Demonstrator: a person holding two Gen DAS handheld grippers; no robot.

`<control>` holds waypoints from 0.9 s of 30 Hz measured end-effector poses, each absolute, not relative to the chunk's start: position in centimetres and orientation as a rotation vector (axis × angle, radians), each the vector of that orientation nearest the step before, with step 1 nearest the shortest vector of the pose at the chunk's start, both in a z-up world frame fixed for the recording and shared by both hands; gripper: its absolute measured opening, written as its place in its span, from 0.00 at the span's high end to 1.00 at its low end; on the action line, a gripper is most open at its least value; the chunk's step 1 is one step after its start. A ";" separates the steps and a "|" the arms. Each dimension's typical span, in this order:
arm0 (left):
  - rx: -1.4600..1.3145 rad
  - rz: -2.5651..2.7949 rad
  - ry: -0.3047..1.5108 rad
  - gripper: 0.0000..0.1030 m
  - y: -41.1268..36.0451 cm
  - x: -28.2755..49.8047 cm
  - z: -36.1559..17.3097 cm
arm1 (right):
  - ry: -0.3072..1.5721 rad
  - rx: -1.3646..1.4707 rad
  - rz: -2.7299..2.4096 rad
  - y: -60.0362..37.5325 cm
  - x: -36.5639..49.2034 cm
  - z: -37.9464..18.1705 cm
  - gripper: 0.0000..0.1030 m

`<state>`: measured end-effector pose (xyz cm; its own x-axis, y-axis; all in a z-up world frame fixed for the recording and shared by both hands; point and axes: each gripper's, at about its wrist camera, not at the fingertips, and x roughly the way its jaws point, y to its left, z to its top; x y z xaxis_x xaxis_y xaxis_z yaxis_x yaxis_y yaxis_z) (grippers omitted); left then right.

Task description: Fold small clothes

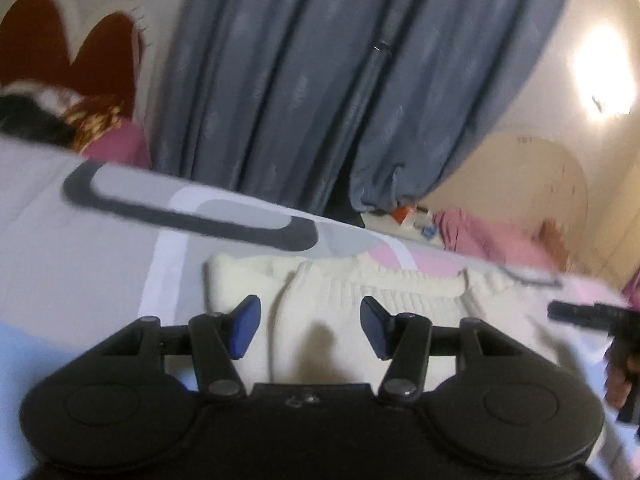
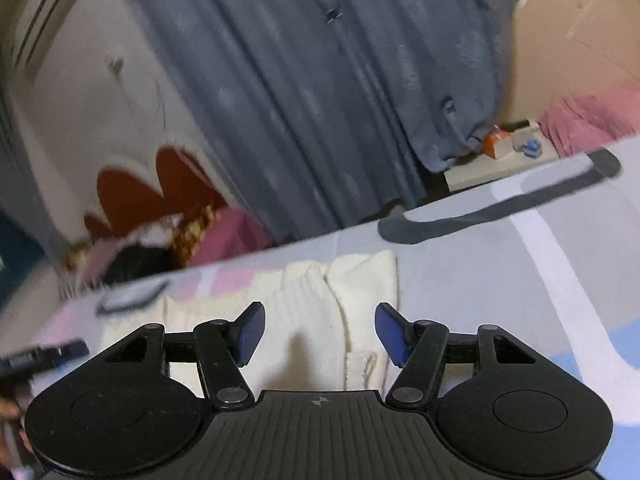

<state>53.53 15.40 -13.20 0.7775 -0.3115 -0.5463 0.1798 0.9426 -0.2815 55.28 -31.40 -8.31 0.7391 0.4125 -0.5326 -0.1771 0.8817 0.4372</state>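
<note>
- The cream knitted garment (image 1: 360, 300) lies flat on the patterned bedsheet (image 1: 80, 260), its long axis running crosswise in front of the grey curtain (image 1: 300, 80).
- Its ribbed edge faces the curtain.
- The left gripper (image 1: 310, 328) hovers over one end, fingers released, nothing between them.
- The right gripper (image 2: 320, 332) hovers over the other end, fingers likewise apart and empty.

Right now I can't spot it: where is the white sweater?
The white sweater lies on the grey bedsheet, just ahead of both tools in both wrist views.
</note>
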 end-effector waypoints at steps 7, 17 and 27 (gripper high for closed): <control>-0.080 -0.226 0.707 0.69 13.4 55.5 -15.0 | 0.722 0.115 0.324 -26.3 56.0 -10.5 0.69; -0.136 -0.207 0.443 0.96 14.4 52.2 -12.2 | 0.540 0.085 0.290 -26.0 54.0 -9.3 0.99; -0.166 -0.116 0.625 0.76 13.6 56.2 -16.0 | 0.681 0.103 0.198 -25.9 57.3 -12.4 0.98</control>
